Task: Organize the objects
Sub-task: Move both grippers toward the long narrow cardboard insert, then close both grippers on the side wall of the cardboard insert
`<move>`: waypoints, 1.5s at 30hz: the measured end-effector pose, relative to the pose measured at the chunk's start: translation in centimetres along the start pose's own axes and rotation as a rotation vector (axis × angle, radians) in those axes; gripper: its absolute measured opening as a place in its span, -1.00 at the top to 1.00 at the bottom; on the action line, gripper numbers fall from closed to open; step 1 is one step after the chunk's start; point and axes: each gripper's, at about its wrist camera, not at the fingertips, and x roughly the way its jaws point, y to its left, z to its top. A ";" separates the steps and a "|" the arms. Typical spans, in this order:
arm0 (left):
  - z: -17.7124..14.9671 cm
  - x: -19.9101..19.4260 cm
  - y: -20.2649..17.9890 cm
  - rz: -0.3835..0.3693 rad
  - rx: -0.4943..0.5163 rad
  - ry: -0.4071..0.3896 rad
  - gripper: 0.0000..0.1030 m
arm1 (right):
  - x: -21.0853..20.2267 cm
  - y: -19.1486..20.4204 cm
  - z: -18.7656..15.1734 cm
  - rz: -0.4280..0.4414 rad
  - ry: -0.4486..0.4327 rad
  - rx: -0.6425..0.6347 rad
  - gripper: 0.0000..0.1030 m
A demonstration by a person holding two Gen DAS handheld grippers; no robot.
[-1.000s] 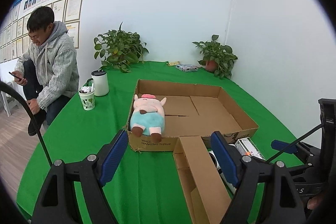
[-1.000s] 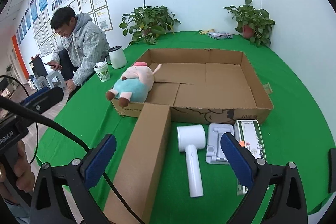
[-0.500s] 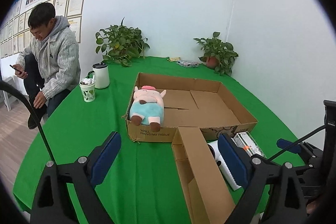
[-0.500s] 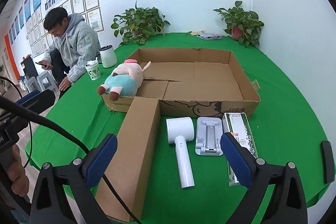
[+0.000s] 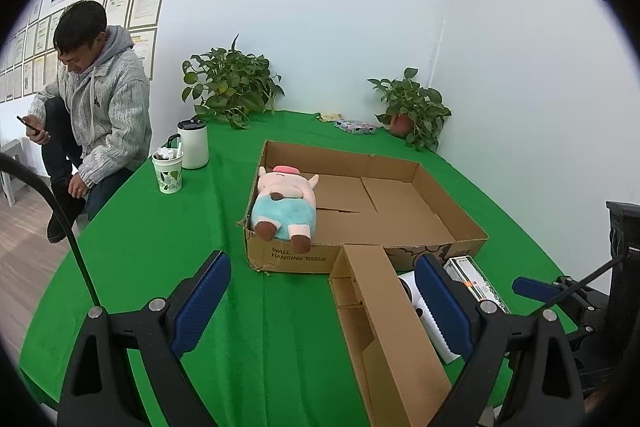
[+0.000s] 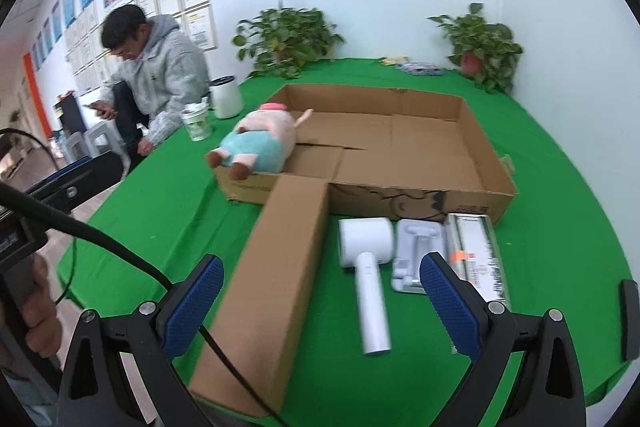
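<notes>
Cardboard tray (image 6: 404,147) holds plush pig (image 6: 260,143); white dryer (image 6: 366,267) awaits beside it; left tool (image 5: 322,301) and right tool (image 6: 320,299) apart, empty.

We see a bright green tablecloth (image 6: 560,227) under a plain brown cardboard tray (image 6: 486,151) printed with black lettering and a dark cartoon sketch. The plush pig (image 5: 285,203) is pale pink with light blue trousers, brown hooves and a pink cap. Beside a brown long carton (image 6: 280,267) lie a white lint remover (image 6: 366,259), a light grey stand (image 6: 414,251) and a white-and-green box (image 6: 478,255) with an orange mark. Our gripper pads (image 6: 188,307) are blue and dotted. A paper cup (image 5: 168,173) shows green leaves on white.
</notes>
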 end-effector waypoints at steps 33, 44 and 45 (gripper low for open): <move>-6.9 9.0 -1.6 -0.394 -0.184 0.345 -0.55 | -0.2 -3.3 -6.6 0.182 0.120 0.038 -0.62; -6.8 10.5 -10.9 -0.603 0.009 0.364 -0.52 | -5.6 -1.0 -8.7 0.276 0.092 -0.153 -0.79; -6.8 10.1 -10.8 -0.589 0.021 0.353 -0.52 | -5.5 -1.2 -8.8 0.255 0.090 -0.138 -0.79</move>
